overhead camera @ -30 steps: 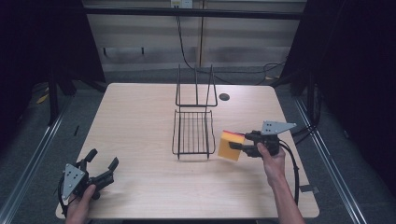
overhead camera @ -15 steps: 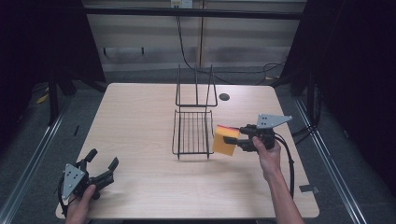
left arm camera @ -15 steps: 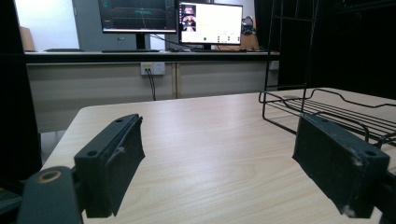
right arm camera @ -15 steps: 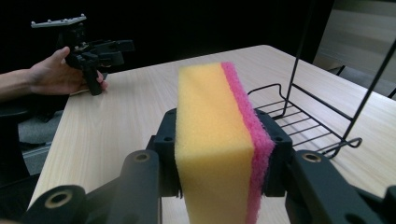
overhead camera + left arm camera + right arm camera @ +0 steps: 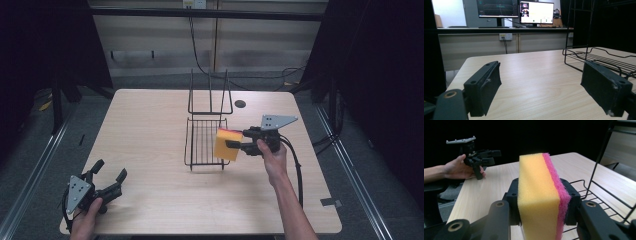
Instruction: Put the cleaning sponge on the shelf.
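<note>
step: carrying sponge [image 5: 228, 144] to wire rack [image 5: 206, 142] | right gripper [image 5: 235, 146] jaws clamped on sponge at rack's right edge | left gripper [image 5: 109, 179] jaws apart, well left of rack | next: lower sponge into rack, release

Rack [image 5: 206, 140]: on the worktop [image 5: 145, 130], near its middle, the upright back at the far side.
Sponge [image 5: 227, 144]: between the fingers of the right gripper [image 5: 235, 146], held on edge above the rack's right rim.
Right gripper: right of the rack, off the worktop.
Left gripper [image 5: 107, 175]: near-left corner of the worktop, well apart from the rack.
Monitors [image 5: 515, 11]: on a desk beyond the worktop's far edge.
</note>
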Available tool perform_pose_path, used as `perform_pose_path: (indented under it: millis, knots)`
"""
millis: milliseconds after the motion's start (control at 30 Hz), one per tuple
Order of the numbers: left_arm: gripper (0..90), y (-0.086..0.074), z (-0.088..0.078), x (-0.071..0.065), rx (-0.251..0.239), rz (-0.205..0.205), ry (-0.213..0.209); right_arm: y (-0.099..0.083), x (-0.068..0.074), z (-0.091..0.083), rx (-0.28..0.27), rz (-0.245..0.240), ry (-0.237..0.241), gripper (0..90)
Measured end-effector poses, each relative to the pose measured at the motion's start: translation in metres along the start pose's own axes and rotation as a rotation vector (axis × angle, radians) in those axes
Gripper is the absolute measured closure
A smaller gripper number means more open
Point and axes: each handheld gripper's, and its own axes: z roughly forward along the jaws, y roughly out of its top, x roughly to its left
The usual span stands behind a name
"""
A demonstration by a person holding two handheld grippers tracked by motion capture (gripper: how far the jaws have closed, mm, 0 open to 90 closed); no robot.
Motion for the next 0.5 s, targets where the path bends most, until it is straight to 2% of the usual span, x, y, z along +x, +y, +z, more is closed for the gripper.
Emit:
perform_pose_path:
  millis: [67, 333, 500]
  knots:
    - [15.7, 0.0, 0.0, 0.0, 0.0, 0.0, 0.0, 0.0, 0.0, 0.005, 0.011, 0.002, 0.006, 59.7]
    - [15.7, 0.0, 0.0, 0.0, 0.0, -0.001, -0.002, 0.008, -0.001, 0.022, -0.001, -0.014, 0.04, 59.7]
    - [15.6, 0.0, 0.0, 0.0, 0.0, -0.001, -0.002, 0.004, -0.005, 0.033, 0.005, -0.006, 0.055, 59.7]
